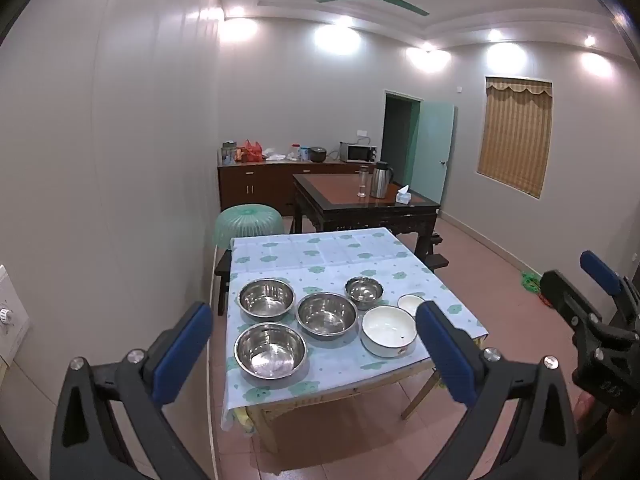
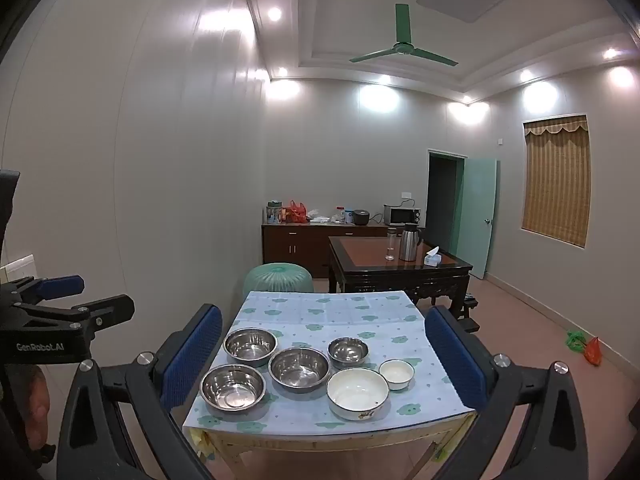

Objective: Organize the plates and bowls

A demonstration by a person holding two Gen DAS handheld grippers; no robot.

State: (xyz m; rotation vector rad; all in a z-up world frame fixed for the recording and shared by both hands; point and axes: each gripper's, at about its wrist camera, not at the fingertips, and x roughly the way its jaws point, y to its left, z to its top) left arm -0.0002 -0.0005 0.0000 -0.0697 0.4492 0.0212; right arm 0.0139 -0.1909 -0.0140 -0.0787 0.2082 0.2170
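Note:
Several bowls sit on a small table with a light cloth (image 1: 320, 256) (image 2: 332, 312). Steel bowls: near left (image 1: 270, 350) (image 2: 233, 387), far left (image 1: 267, 297) (image 2: 250, 345), middle (image 1: 327, 315) (image 2: 299, 369), small far one (image 1: 364, 291) (image 2: 348, 350). A large white bowl (image 1: 389, 330) (image 2: 357, 393) and a small white bowl (image 1: 411, 303) (image 2: 396, 373) sit at the right. My left gripper (image 1: 314, 354) and right gripper (image 2: 324, 356) are open, empty, held short of the table.
A green plastic stool (image 1: 249, 222) stands behind the table by the left wall. A dark wooden table (image 1: 364, 200) with a flask and tissue box stands farther back. A cabinet (image 1: 280, 180) with a microwave lines the far wall. Bags lie on the floor at right (image 2: 584, 344).

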